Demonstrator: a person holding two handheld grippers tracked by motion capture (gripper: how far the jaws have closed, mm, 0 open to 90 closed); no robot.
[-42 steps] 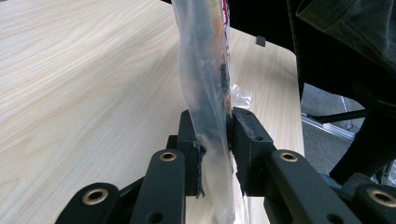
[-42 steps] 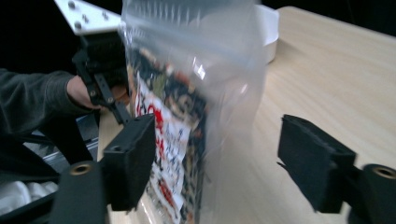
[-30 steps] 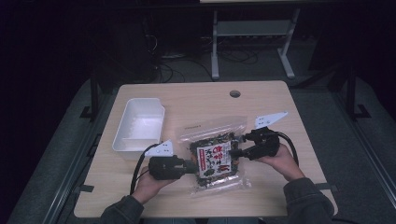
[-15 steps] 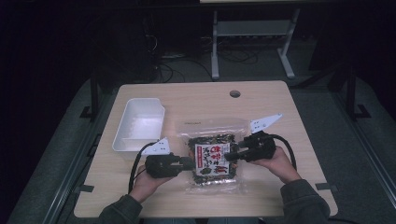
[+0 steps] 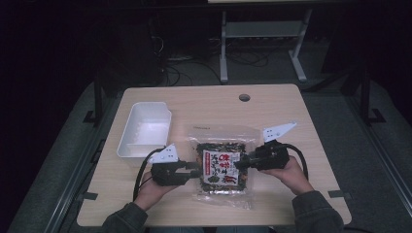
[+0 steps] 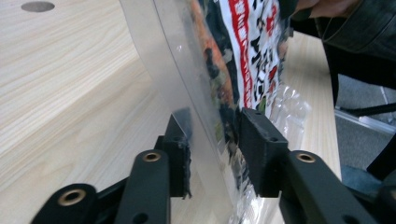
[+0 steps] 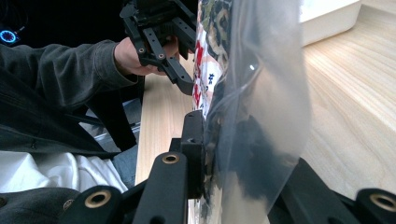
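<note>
One clear snack bag (image 5: 223, 167) with a red, white and black label sits near the middle of the wooden counter (image 5: 291, 116), held between two grippers. The left gripper (image 5: 190, 170) meets the bag's left edge; in the left gripper view its jaws have just been opening, and the plastic stands in the gap between the two pads (image 6: 261, 149), which sit close against the film without clearly pressing it. The right gripper (image 5: 241, 164) takes the bag's right edge; its jaws have just been closing, and in the right gripper view they pinch the bag. One white tray (image 5: 131, 145) stands at the far left of the bag, apart from it. One round hole (image 5: 244, 97) marks the counter's far side.
</note>
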